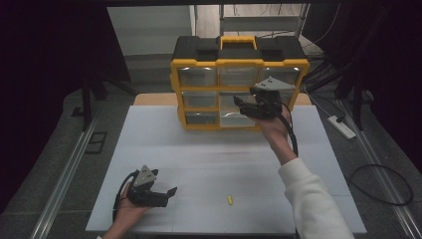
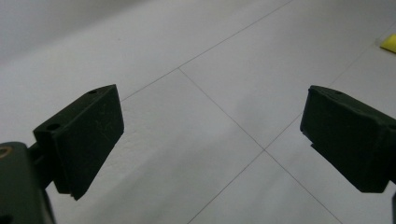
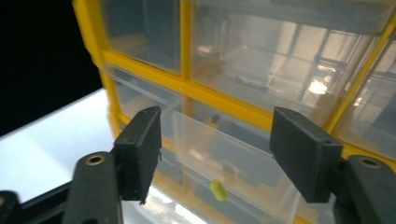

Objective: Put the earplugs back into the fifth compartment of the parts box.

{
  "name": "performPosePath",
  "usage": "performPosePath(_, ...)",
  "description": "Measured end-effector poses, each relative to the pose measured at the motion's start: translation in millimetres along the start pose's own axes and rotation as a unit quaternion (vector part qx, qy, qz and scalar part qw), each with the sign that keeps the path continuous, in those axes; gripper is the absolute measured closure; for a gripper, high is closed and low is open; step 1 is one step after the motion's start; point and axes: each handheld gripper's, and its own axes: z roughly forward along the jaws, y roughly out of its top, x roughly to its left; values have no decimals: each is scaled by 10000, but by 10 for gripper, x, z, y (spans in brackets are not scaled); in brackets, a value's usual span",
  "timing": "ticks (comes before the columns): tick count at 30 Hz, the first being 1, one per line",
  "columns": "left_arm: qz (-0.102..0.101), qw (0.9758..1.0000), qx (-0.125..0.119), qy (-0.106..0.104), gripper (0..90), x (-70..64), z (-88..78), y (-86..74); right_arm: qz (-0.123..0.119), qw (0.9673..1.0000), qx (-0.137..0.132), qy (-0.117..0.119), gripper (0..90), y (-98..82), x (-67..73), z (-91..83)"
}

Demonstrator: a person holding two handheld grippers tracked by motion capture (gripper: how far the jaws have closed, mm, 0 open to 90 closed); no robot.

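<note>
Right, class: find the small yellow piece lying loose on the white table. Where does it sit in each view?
High view: the yellow piece near the front edge, just right of the middle.
Left gripper view: at the top right edge.
Right gripper view: a second yellow piece lies inside the clear drawer instead.
Shared landmark: the white table.

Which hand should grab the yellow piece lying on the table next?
Left. The left gripper sits open beside the yellow piece on the table; the right gripper is up at the organizer's pulled-out drawer.
</note>
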Motion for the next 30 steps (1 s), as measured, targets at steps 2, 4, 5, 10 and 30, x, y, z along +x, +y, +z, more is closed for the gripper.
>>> performPosePath(2,13,10000,-3,7,59,-1,-2,0,6,9999,-30,129,330,13,10,-71)
performPosePath(4,12,10000,-6,6,59,0,0,1,-16,9997,-36,228,322,12,24,-149)
performPosePath(5,11,10000,-7,6,60,0,1,1,16,9995,-50,305,318,8,31,-190)
performPosePath(10,15,10000,-2,0,60,-6,2,1,-84,9989,-27,468,310,-67,79,-359)
performPosePath(30,54,10000,-26,-10,60,-22,8,1,-250,9949,195,961,305,-745,278,-786)
